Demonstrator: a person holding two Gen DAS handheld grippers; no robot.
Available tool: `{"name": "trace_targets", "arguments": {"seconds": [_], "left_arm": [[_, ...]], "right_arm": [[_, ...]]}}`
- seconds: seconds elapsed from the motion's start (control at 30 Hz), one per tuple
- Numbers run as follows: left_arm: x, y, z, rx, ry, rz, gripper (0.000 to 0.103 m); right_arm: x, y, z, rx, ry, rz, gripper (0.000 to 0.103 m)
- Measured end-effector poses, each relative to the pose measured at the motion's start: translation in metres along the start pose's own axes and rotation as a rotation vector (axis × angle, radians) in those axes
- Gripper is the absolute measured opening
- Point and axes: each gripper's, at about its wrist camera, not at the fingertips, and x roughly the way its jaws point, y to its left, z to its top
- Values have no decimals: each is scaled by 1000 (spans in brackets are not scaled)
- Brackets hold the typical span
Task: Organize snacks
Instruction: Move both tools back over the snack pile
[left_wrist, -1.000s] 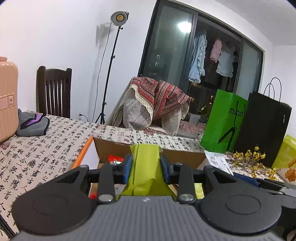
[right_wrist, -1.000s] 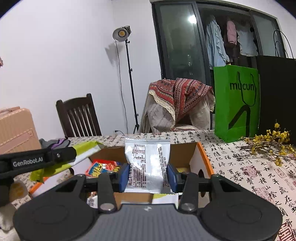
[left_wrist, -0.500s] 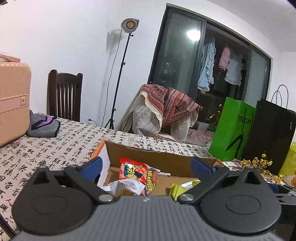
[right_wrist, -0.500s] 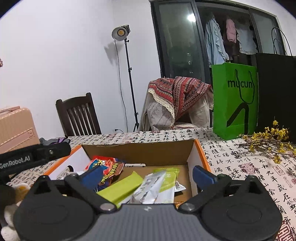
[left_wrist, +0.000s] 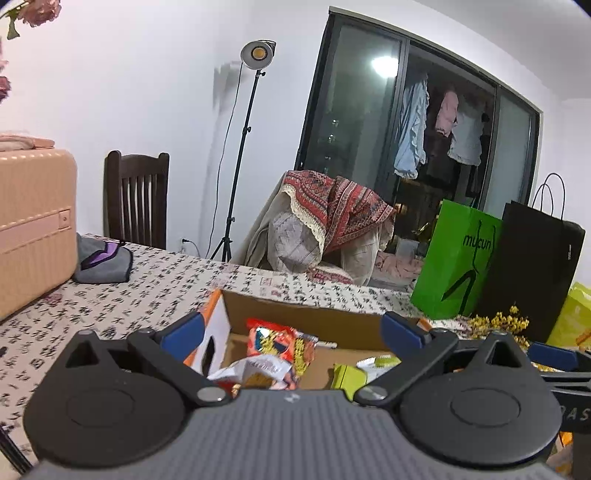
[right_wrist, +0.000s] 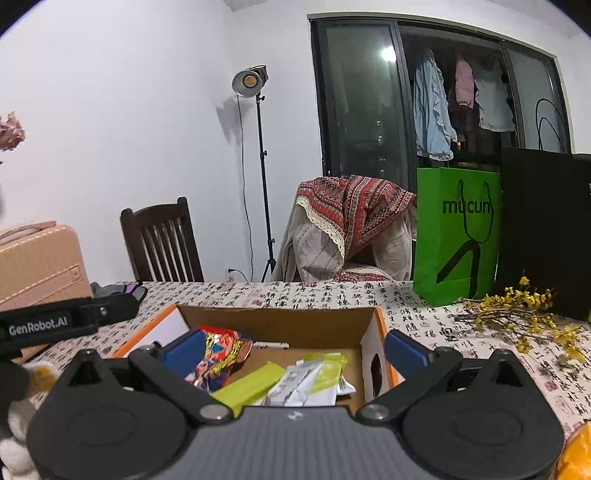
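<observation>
Two grippers, both w/ jaws spread wide, nothing between them: left gripper (left_wrist: 291, 328) and right gripper (right_wrist: 295, 345) hover at the near edge of the cardboard box (right_wrist: 275, 319). Snacks lie loose inside it: 1 red-orange packet (right_wrist: 221, 350) at left, 1 lime-green packet (right_wrist: 251, 384) near centre, 1 white/silver packet (right_wrist: 295, 380) beside it, 1 pale-green packet (right_wrist: 327, 369) to the right; maybe more underneath, can't tell. Risk, as I judge it: packets overlap, so a grab could pinch two at once or slip off the slick film. Fingers could also catch the box wall and shove the box across the tablecloth (right_wrist: 424, 321). Behind: 1 green bag (right_wrist: 458, 236), 1 black bag (right_wrist: 546, 229).
</observation>
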Motion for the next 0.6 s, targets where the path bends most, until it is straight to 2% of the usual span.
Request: {"name": "trace_targets", "arguments": {"seconds": [0.27, 0.47, 0.6], "left_arm": [[-30, 8, -18, 49, 57, 1, 103], [-40, 10, -41, 85, 137, 16, 103], [-43, 11, -55, 100, 193, 27, 103]], "right_arm": [[-28, 1, -32, -26, 91, 9, 103], [-35, 8, -71, -56, 211, -4, 103], [-33, 5, -95, -27, 292, -6, 103]]}}
